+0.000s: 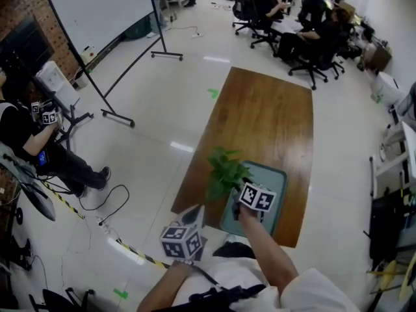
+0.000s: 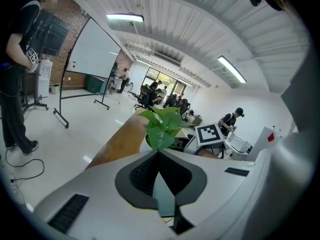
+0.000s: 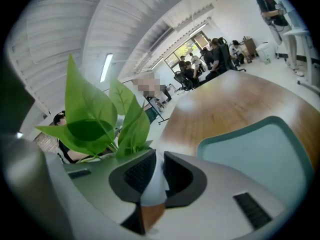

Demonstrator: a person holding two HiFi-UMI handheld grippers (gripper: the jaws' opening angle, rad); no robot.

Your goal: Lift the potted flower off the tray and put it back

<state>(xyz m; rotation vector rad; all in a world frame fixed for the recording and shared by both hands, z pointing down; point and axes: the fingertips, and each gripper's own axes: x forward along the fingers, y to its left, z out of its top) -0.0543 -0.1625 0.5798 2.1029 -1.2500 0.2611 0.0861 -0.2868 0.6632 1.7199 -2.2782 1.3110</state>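
Note:
The potted flower (image 1: 226, 172) has broad green leaves (image 3: 92, 116) and a white pot (image 3: 152, 181). My right gripper (image 3: 156, 156) is shut on the pot's rim, with the white wall pinched between its dark pads. In the head view the right gripper (image 1: 235, 203) holds the plant over the left edge of the teal tray (image 1: 273, 181). The tray (image 3: 265, 149) lies below and to the right on the brown table (image 1: 266, 116). My left gripper (image 1: 195, 214) hovers off the table's near corner, shut and empty (image 2: 159, 153). It faces the plant (image 2: 162, 124).
A whiteboard on a wheeled stand (image 1: 104, 18) is far left. Several people sit at desks at the back (image 1: 305, 18). A person stands at the left (image 1: 32, 135). Cables and striped tape run over the floor (image 1: 97, 213).

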